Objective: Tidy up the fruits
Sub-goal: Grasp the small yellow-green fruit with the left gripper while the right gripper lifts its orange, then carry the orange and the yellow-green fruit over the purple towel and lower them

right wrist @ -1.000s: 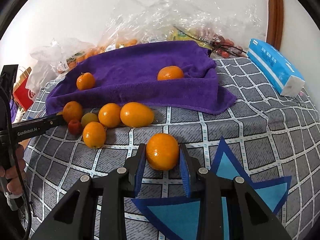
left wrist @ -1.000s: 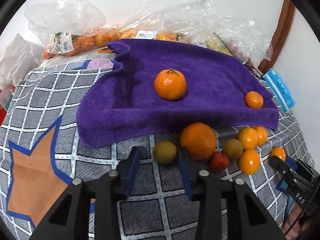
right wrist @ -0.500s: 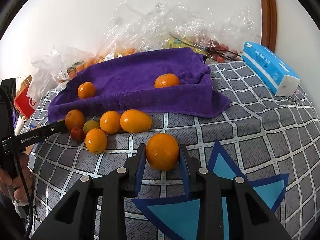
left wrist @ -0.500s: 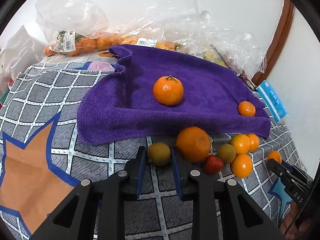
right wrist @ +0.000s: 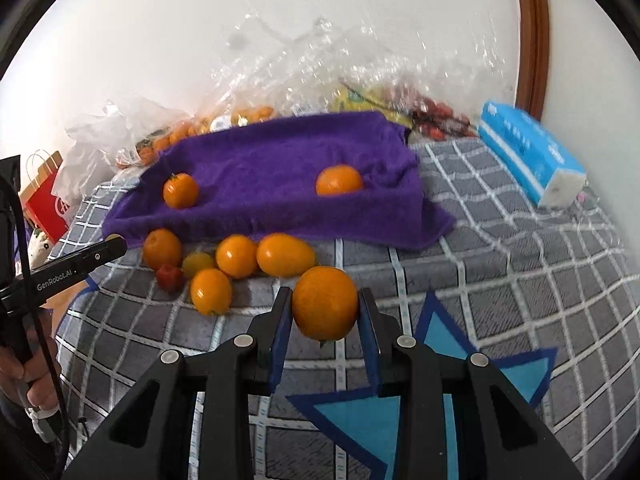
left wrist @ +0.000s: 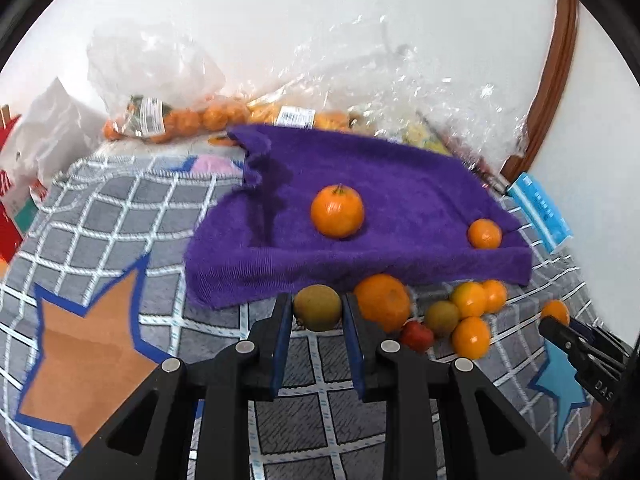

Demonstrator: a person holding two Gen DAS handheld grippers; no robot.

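Left gripper (left wrist: 317, 316) jaws closed narrow on a greenish-yellow fruit (left wrist: 317, 307) at the front edge of the purple towel (left wrist: 400, 184). Right gripper (right wrist: 325, 314) jaws clamp an orange (right wrist: 325, 302), held above the checkered cloth (right wrist: 500, 280). Two oranges lie on the towel; loose fruit pile (right wrist: 224, 260) just beside its front edge.

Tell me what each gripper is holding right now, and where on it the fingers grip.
The left gripper clamps the greenish-yellow fruit across its two sides. The right gripper clamps an orange the same way, across its sides.
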